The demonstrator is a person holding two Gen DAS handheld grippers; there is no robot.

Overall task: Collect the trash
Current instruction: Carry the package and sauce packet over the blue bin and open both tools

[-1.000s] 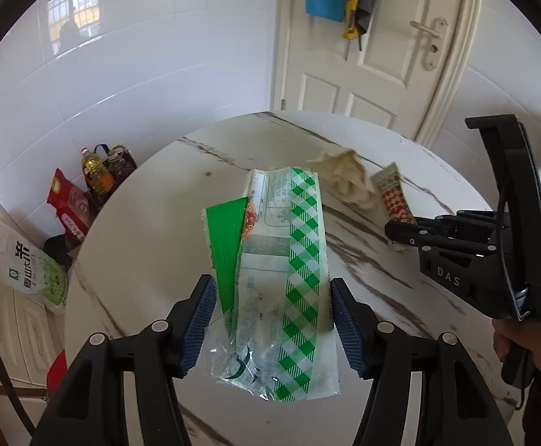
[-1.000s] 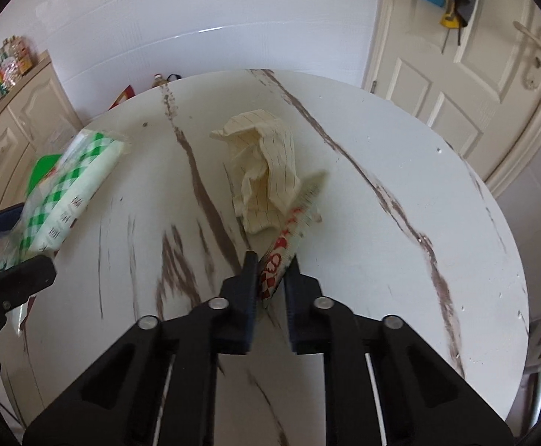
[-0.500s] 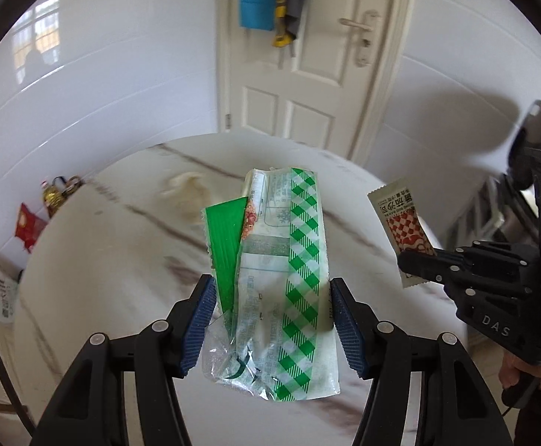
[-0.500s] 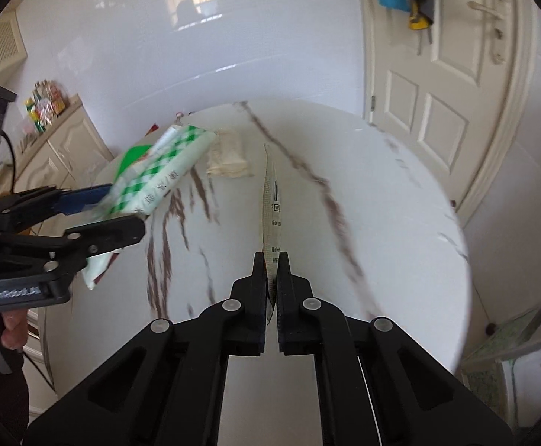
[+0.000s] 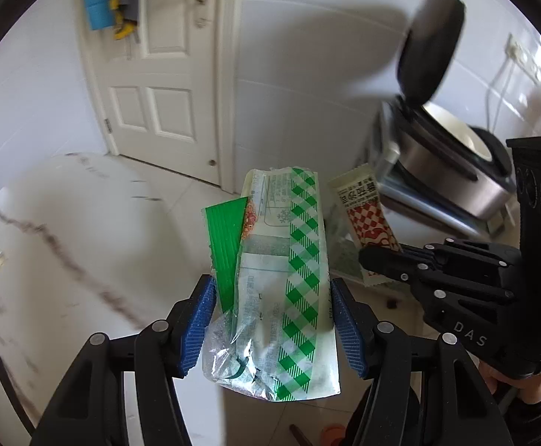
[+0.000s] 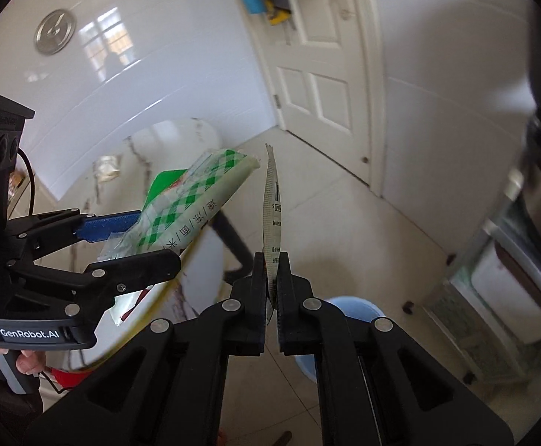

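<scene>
My left gripper (image 5: 272, 312) is shut on a green-checked plastic wrapper (image 5: 281, 278) with a green card beside it, held in the air past the table edge. It also shows in the right wrist view (image 6: 192, 204). My right gripper (image 6: 271, 278) is shut on a small red-and-white sachet (image 6: 273, 215), seen edge-on; in the left wrist view the sachet (image 5: 367, 215) sticks up from the right gripper (image 5: 370, 256). A crumpled paper towel (image 6: 107, 166) lies on the round marble table (image 5: 65, 223).
A blue bin (image 6: 348, 312) stands on the tiled floor below my right gripper. A steel cooker with raised lid (image 5: 441, 148) sits on a stand at right. A white door (image 5: 151, 67) is behind. The table's dark leg (image 6: 233, 245) shows.
Both grippers have swung right, away from the table, carrying the wrapper and the sachet. The floor, the blue bin and the cooker have come into view.
</scene>
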